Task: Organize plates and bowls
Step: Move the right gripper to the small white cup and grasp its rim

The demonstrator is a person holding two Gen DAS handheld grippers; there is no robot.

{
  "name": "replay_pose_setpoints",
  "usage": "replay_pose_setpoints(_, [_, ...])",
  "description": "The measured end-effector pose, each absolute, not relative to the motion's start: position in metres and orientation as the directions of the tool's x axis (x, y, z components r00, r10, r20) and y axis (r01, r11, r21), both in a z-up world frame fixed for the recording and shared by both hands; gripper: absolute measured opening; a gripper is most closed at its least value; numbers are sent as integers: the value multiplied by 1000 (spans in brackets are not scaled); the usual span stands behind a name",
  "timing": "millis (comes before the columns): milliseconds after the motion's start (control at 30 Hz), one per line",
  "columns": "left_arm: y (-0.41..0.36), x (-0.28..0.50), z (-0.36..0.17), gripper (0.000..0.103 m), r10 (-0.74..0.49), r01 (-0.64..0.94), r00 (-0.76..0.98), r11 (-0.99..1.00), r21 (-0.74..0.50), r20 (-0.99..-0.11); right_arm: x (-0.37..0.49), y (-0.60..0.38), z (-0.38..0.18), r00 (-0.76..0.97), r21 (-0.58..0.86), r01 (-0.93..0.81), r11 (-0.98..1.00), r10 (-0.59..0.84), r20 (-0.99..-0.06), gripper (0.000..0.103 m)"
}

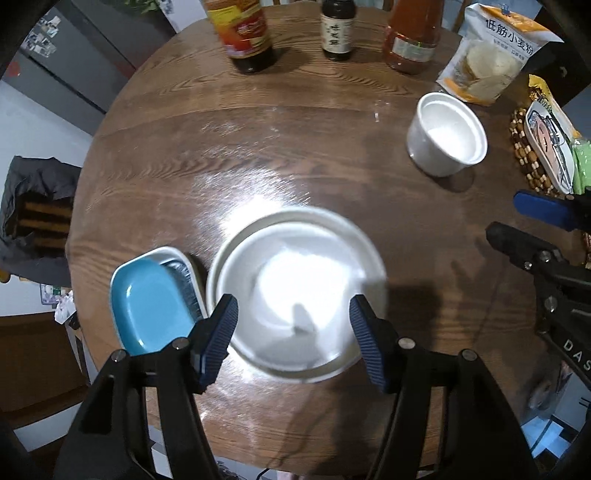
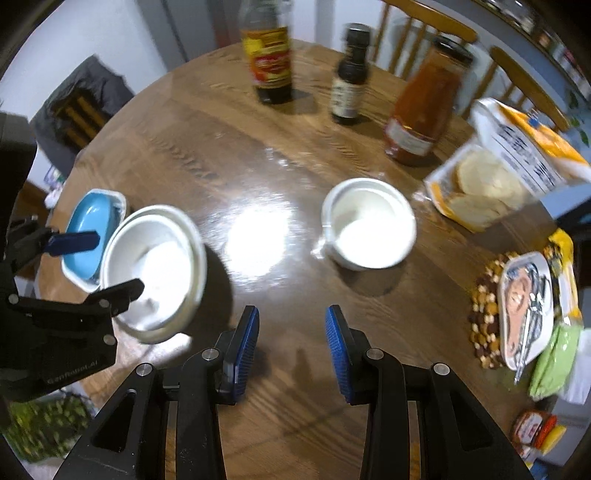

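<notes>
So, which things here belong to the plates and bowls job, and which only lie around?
For the job:
- large white bowl
- small white bowl
- blue dish
- white tray under it

Lying about:
- three sauce bottles
- flour bag
- printed dish on a beaded mat

Round wooden desk (image 1: 184,155) with strong grain, and a big white glare from an overhead light (image 2: 255,240) right in the middle of it. Past the far edge there are a couple of wooden spindle-back chairs (image 2: 424,40). Plain pale wall (image 2: 122,33) on the left, with a chair draped in dark grey cloth (image 1: 37,210) below it.
</notes>
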State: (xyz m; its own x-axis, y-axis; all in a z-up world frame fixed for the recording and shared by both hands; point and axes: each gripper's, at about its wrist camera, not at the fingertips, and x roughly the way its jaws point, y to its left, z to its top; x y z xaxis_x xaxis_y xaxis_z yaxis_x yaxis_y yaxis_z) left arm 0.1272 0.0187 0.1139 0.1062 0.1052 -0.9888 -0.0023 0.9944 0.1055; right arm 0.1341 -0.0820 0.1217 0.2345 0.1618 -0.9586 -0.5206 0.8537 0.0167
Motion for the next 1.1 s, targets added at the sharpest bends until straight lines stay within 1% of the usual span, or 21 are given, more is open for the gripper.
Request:
replay_pose_setpoints(200, [-17, 152, 116, 63, 81, 63, 98, 994, 88, -992, 160, -115, 123, 246, 9, -424, 906, 124, -961, 38])
replay_pose_setpoints(433, [-44, 189, 111, 63, 84, 89, 93, 992, 92, -992, 196, -138, 103, 219, 7, -337, 942, 86, -972, 38])
replay_pose_setpoints(767, [-50, 249, 91, 63, 64, 59, 61, 996, 67, -996, 229, -126, 78, 196, 14, -350, 937, 88, -977, 38])
replay_pose_setpoints(867, [-53, 263, 83, 63, 81, 67, 54, 994, 85, -995, 239, -126, 72, 186, 12, -346, 938, 81, -979, 38])
replay_pose_setpoints(933, [-55, 270, 77, 61, 94, 76, 41, 992, 97, -995, 245, -126, 66, 170, 18, -346, 938, 82, -982, 38])
replay_pose_setpoints(1033, [-56, 277, 71, 61, 135, 96, 40, 986, 138, -990, 251, -122, 59, 151, 28, -352, 935, 87, -985, 38])
replay_pose_setpoints(1100, [-56, 281, 65, 60, 134, 98, 23, 986, 136, -991, 254, -120, 54, 146, 23, -353, 935, 79, -986, 38])
